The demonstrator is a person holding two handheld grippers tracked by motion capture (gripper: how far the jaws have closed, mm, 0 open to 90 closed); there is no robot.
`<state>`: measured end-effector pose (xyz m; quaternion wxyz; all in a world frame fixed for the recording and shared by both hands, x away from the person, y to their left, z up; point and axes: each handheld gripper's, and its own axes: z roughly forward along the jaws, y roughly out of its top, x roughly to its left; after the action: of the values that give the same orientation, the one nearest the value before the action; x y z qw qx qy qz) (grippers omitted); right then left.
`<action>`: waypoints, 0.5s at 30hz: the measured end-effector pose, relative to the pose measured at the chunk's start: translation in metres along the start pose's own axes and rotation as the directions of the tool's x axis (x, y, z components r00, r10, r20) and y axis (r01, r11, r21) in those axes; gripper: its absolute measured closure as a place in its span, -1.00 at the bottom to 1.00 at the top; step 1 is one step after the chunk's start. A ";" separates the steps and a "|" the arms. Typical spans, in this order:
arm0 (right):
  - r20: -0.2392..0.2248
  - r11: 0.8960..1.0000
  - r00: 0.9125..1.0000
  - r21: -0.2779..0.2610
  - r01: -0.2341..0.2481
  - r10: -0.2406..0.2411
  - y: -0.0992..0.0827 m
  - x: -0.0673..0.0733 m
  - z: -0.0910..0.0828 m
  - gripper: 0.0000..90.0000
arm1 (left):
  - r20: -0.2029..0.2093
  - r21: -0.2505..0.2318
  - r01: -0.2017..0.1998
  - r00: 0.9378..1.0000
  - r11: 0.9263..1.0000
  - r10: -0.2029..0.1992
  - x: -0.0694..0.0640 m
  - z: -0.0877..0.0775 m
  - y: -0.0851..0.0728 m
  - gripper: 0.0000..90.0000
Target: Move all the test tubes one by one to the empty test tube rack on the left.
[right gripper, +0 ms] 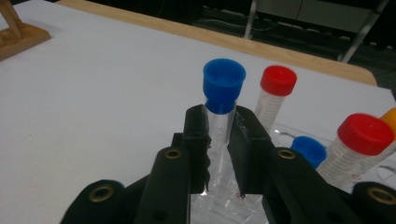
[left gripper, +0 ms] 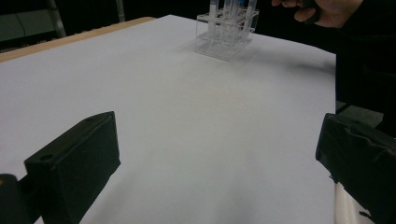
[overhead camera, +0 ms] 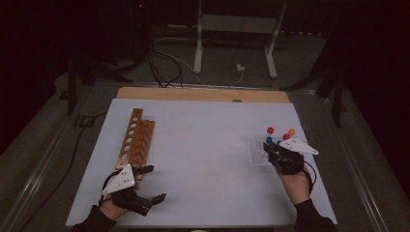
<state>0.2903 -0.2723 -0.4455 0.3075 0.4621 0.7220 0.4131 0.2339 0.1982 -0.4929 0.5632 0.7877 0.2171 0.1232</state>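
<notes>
The work in hand appears to be moving capped tubes from the clear rack (overhead camera: 261, 153) at the right of the counter (overhead camera: 203, 145) to the wooden rack (overhead camera: 135, 140) at the left, and by the look of things it stands at the very start. The wooden rack shows open holes along its length with no tube seen in it, though the high view is dim. The clear rack holds several tubes: a second blue-capped one (right gripper: 309, 150), two red-capped ones (right gripper: 278, 81) and an orange-capped one (right gripper: 390, 119) at the frame edge. The right gripper (right gripper: 219, 135) has its jaws closed on the blue-capped tube (right gripper: 223, 84), clamping the clear body just below the cap. The tube stands upright and its lower end looks to sit in the clear rack, so the lift-out, carry and insertion are judged outstanding for this tube and for all the rest. The right hand (overhead camera: 296, 186) reaches forward from the near edge, gripper pointing away from the person and angled down at the rack. The left gripper (overhead camera: 147, 182) rests low near the front left corner, just beside the near end of the wooden rack, pointing across the counter; its jaws stand wide apart with nothing between them.
</notes>
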 end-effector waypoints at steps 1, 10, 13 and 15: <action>0.003 1.000 1.000 -0.005 0.006 -0.006 0.002 0.001 -0.002 0.71 | 0.001 -0.001 0.002 1.000 1.000 -0.002 0.000 0.000 0.000 -0.99; 0.011 0.999 1.000 -0.029 0.020 -0.020 0.007 0.002 -0.009 0.71 | 0.001 0.000 0.001 1.000 1.000 -0.001 0.000 0.000 0.000 -0.99; 0.012 0.999 1.000 -0.037 0.025 -0.025 0.010 0.004 -0.012 0.71 | 0.000 0.001 0.001 1.000 1.000 -0.001 0.001 0.000 0.000 -0.99; 0.010 0.999 1.000 -0.042 0.028 -0.028 0.011 0.004 -0.013 0.71 | -0.001 0.001 0.000 1.000 1.000 0.000 0.000 0.000 0.000 -0.99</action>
<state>0.2824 -0.2699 -0.4304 0.3266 0.4472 0.7180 0.4217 0.2343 0.1983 -0.4932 0.5627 0.7880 0.2175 0.1233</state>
